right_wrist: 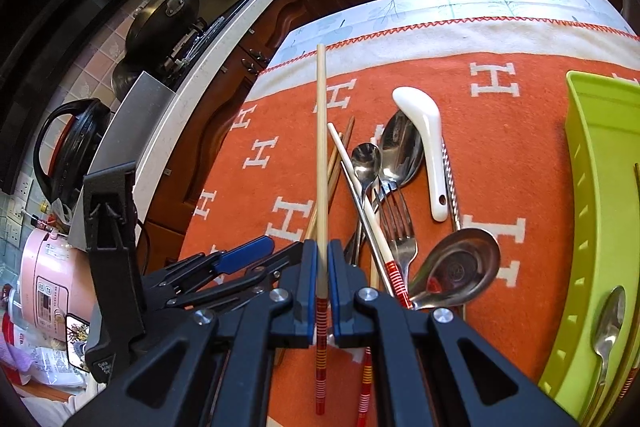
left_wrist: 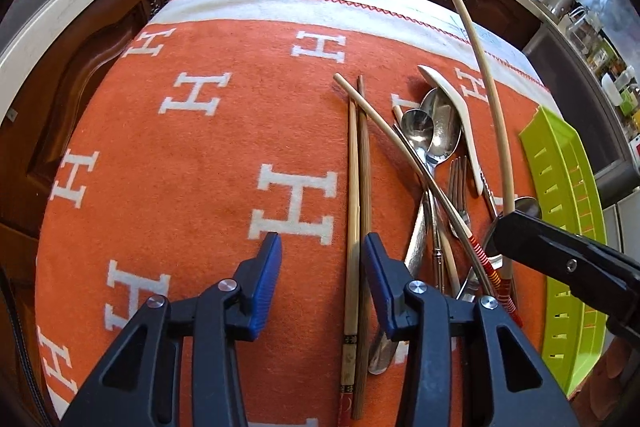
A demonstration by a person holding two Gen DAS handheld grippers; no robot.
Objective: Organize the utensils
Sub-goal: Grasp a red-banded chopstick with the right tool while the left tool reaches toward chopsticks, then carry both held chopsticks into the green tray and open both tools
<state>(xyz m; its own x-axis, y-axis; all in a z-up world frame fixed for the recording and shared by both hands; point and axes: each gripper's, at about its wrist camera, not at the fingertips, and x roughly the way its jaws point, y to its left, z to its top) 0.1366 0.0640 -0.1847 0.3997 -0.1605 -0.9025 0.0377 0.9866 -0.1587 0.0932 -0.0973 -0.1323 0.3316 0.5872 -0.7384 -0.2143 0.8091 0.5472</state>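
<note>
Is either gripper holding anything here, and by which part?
The right gripper is shut on a chopstick, clamped near its red-striped handle end. The left gripper is open and holds nothing.

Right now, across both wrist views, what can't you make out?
- Green tray: right wrist view cuts it off at the right edge, so only one spoon inside is clear; left wrist view shows only its slotted wall.
- Held chopstick: the right hand-held gripper hides part of its striped end.
- Pile handles: in the left wrist view, the left hand-held gripper covers the near ends.
- Steel ladle: handle hidden by the gripper body.
</note>
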